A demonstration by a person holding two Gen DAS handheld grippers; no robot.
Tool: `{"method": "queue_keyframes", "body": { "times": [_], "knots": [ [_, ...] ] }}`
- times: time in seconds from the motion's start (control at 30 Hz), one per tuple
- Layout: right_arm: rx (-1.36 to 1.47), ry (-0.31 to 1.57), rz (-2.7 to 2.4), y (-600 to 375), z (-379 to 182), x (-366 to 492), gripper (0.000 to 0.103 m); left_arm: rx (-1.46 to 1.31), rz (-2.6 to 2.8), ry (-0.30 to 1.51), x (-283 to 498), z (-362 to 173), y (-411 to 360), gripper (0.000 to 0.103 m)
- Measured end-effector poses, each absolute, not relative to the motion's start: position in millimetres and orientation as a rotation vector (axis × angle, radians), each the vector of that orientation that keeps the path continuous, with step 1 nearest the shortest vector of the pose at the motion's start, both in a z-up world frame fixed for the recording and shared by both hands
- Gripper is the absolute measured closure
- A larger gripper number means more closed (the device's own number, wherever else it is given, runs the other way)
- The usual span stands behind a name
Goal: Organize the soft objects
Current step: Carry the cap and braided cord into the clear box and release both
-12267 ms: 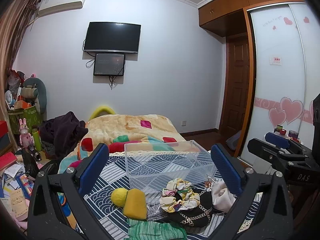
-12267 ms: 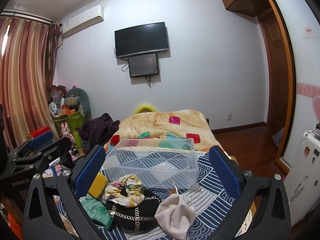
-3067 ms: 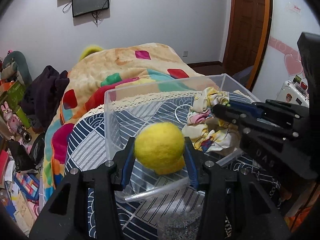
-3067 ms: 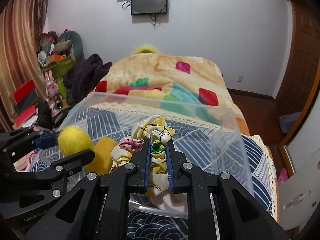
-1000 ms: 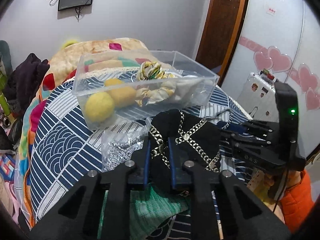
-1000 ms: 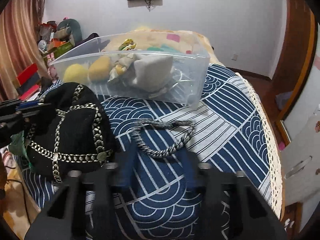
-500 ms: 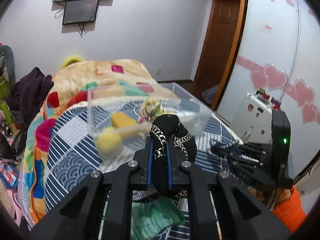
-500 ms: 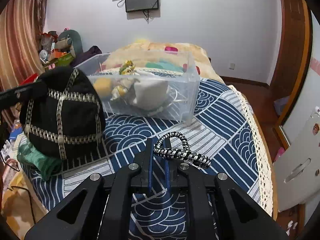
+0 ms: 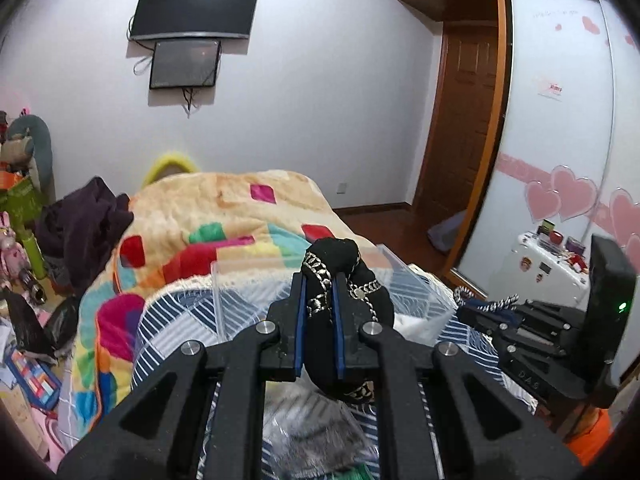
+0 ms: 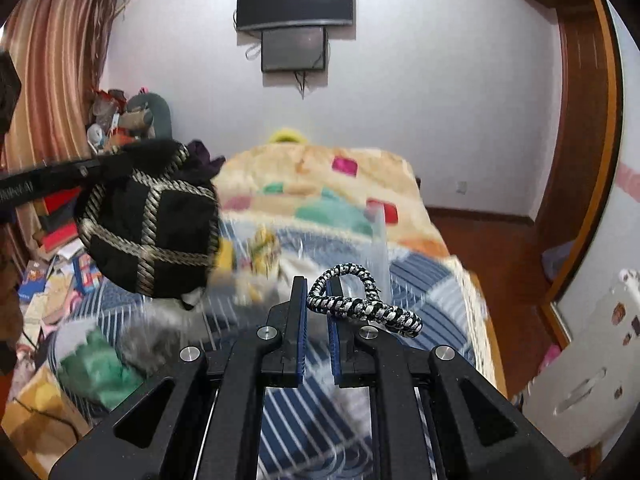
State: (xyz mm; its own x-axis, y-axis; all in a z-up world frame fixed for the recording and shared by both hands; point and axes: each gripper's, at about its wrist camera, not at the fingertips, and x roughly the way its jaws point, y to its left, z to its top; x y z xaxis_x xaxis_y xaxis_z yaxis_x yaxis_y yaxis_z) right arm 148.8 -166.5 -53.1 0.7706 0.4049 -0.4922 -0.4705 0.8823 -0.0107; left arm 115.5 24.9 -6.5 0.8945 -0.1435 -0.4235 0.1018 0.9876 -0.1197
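Observation:
My left gripper is shut on a black cap with gold chain trim and holds it in the air in front of the clear plastic bin. The cap also hangs at the left of the right wrist view. My right gripper is shut on a black-and-white braided band, lifted above the blue patterned cloth. The bin holds a yellow ball, a floral scrunchie and a white cloth. A green cloth and a grey sparkly piece lie on the cloth below.
A bed with a colourful blanket stands behind the bin. Clutter and toys fill the floor on the left. A white suitcase and the wardrobe door are on the right.
Both grippers have risen with their loads, toward the bin. The cap and the braided band are higher than half a second ago.

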Motion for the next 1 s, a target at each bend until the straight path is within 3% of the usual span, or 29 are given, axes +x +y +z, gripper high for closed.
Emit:
{"method": "queue_keyframes", "body": {
  "times": [0.37,0.83,1.0],
  "knots": [
    [-0.11,0.52,0.533,-128,-45,195,0.094,-0.109,-0.059,0.434,155,-15,31,0.092],
    [-0.065,0.743,0.518,-119,-87,220,0.094,-0.026,-0.052,0.646,193,-75,26,0.092],
    [-0.072,0.767,0.5,-127,-88,215,0.083,-0.023,-0.07,0.685,189,-84,28,0.087]
  ]
}}
